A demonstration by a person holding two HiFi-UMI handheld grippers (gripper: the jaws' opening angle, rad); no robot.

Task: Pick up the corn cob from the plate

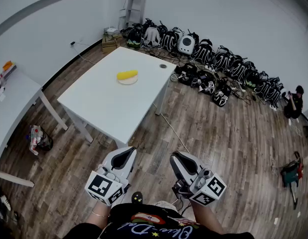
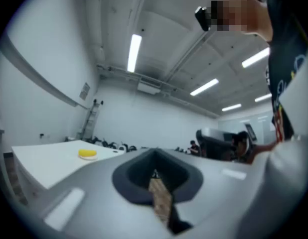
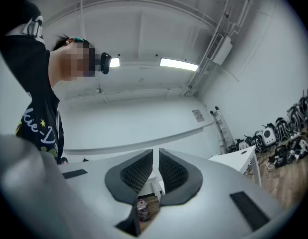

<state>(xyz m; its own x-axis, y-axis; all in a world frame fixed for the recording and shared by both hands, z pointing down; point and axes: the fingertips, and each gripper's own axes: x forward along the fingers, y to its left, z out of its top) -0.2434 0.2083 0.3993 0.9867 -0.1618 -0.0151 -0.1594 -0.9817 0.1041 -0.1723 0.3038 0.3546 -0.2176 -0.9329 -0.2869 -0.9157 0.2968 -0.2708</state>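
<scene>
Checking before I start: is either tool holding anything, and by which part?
Nothing is held. The left tool and right tool are shut, empty; the corn cob lies on the plate.

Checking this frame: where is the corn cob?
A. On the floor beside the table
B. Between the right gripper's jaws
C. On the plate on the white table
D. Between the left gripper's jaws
C: the corn cob lies on the plate on the white table. The left gripper and right gripper are over the floor, short of the table, both empty.
</scene>
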